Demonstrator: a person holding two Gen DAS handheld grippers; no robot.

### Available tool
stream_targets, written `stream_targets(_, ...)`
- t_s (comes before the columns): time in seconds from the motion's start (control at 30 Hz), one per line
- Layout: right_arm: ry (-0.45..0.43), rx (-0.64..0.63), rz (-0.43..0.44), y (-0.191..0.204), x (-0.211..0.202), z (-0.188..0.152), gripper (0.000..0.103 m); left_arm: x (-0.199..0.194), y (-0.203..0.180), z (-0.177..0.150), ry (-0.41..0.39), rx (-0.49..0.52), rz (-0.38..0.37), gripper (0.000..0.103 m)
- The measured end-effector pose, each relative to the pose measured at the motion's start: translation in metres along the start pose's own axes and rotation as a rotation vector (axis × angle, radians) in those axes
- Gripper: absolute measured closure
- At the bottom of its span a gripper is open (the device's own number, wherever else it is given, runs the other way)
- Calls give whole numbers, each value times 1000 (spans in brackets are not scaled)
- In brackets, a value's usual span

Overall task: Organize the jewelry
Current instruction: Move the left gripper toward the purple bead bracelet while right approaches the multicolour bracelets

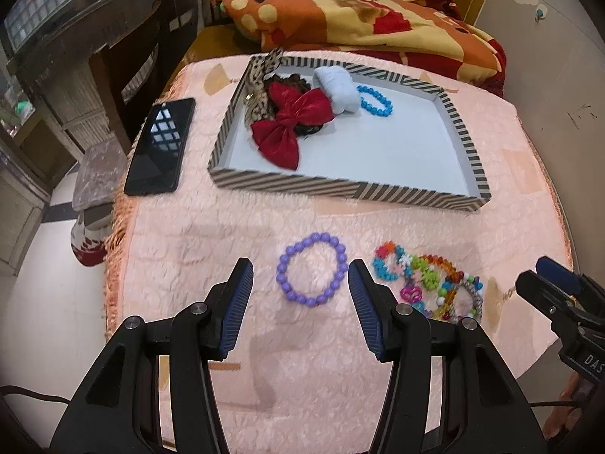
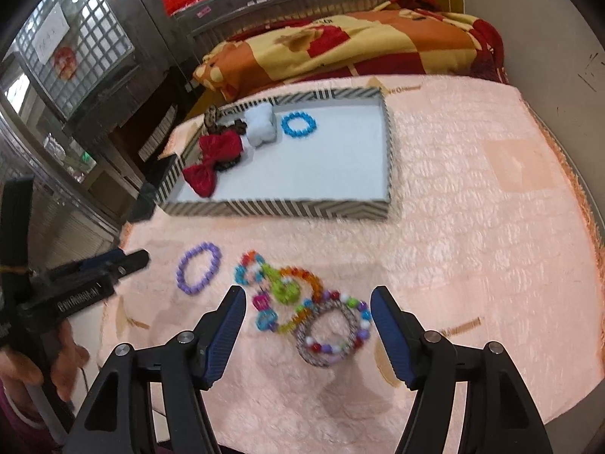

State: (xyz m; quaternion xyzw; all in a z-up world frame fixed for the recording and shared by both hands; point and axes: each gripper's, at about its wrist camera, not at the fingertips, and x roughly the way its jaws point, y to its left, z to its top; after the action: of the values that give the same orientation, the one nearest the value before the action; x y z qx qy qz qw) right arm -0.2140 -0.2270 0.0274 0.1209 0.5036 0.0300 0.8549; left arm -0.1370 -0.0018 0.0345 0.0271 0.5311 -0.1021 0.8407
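A purple bead bracelet lies on the pink plush cover, just beyond and between the tips of my left gripper, which is open and touches nothing. To its right is a heap of multicoloured bead bracelets. In the right wrist view that heap lies between the tips of my right gripper, open and holding nothing. The purple bracelet is left of it. Farther back, a striped tray holds a red bow, a pale scrunchie and a blue bead bracelet.
A black phone lies left of the tray near the cover's edge. A leopard-print hair tie sits in the tray's far left corner. An orange-yellow blanket is bunched behind. A person's hand holds the left gripper.
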Motion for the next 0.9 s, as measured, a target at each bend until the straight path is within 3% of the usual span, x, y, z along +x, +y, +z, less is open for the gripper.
stream_targets(0.43, 80, -11, -4, -14, 28, -36, 37, 15, 24, -15, 51, -49, 20, 51)
stream_targets(0.9, 100, -57, 32, 4, 65, -2, 65, 36, 37, -14, 102, -69, 23, 51)
